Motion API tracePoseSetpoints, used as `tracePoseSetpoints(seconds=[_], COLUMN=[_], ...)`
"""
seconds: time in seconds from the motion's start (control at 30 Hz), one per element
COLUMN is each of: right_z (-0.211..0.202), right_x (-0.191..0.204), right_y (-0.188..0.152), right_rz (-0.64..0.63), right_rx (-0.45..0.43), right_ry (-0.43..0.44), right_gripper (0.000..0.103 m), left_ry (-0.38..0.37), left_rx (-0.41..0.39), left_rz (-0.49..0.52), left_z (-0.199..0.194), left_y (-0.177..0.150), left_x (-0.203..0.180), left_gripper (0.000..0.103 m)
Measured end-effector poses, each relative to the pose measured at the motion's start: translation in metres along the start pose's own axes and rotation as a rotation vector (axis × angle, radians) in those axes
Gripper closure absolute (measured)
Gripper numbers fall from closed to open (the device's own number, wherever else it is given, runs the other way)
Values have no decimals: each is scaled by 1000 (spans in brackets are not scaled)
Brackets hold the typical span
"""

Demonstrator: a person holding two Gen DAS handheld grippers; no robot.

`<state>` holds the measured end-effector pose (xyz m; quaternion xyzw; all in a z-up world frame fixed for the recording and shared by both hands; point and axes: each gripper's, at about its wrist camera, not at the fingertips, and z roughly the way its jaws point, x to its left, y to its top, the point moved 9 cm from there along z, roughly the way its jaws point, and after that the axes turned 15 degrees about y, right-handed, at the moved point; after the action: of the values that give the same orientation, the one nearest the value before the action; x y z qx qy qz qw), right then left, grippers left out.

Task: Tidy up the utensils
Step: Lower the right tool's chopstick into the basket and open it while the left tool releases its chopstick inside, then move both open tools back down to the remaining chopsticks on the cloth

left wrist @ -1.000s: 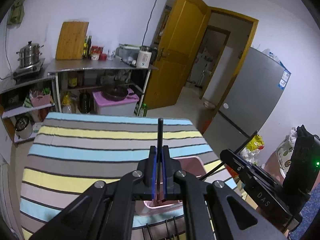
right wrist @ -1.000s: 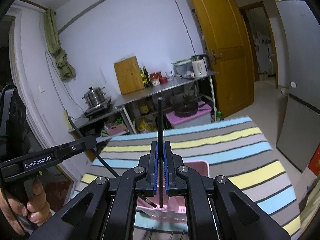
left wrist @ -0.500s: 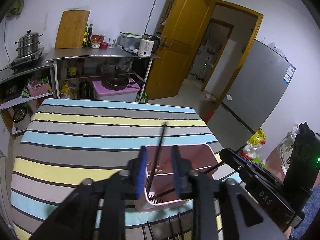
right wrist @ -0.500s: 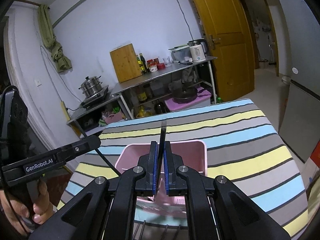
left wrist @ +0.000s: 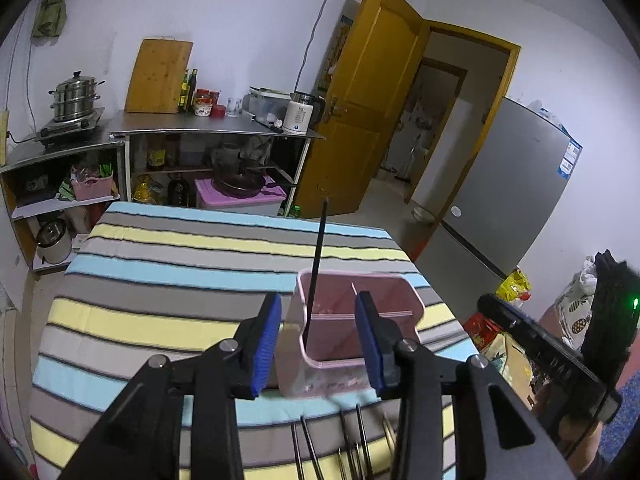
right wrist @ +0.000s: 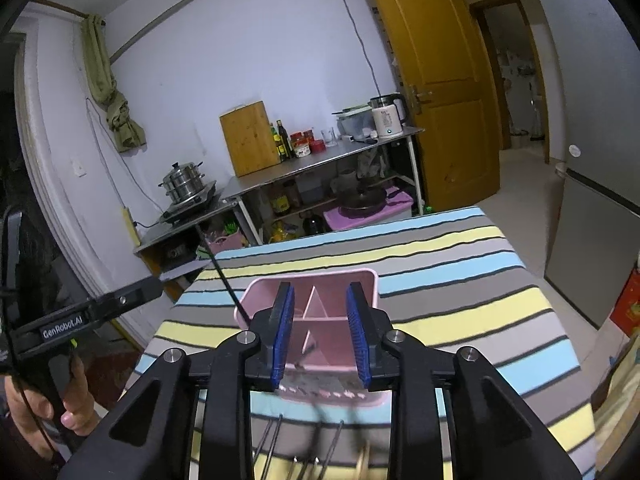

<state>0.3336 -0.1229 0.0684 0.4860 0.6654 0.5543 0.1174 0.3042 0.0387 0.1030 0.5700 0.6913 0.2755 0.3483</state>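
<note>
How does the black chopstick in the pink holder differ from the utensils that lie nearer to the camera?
The black chopstick stands nearly upright, while the loose utensils lie flat on the striped cloth. The chopstick is inside the pink holder; the loose utensils are outside it, on its near side. The chopstick's top end shows; the loose utensils are cut off by the frame. Both are thin and long.

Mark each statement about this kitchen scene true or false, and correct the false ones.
1. A black chopstick leans inside the pink holder. True.
2. The holder stands on a striped tablecloth. True.
3. The left gripper is clamped shut on the chopstick. False: its jaws are opening, pads clear of it.
4. The holder has no dividers. False: partitions split it into compartments.
5. The yellow door is closed. False: it stands open.
</note>
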Motion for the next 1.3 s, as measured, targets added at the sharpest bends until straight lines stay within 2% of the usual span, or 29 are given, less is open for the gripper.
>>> tracePoseSetpoints(seconds=[0.13, 0.37, 0.63, 0.77, 0.93, 1.3], right_z=[-24, -65, -78, -77, -69, -32], right_x=[6, 16, 22, 19, 14, 4], right_y=[-10, -48, -91, -110, -128, -157], right_rz=[-12, -37, -42, -21, -3, 34], right_rx=[-11, -6, 49, 78, 110, 186], right_ry=[-24, -41, -58, -50, -38, -13], right_gripper=[75, 75, 75, 76, 84, 90], left_ry=[0, -10, -6, 1, 11, 47], left_rx=[-8, -27, -15, 21, 68, 180], left_rz=[12, 16, 55, 70, 76, 90], left_z=[-18, -48, -65, -59, -49, 3], left_y=[-24, -63, -106, -127, -149, -180], left_x=[5, 8, 4, 4, 7, 11], left_gripper=[63, 63, 63, 63, 63, 66])
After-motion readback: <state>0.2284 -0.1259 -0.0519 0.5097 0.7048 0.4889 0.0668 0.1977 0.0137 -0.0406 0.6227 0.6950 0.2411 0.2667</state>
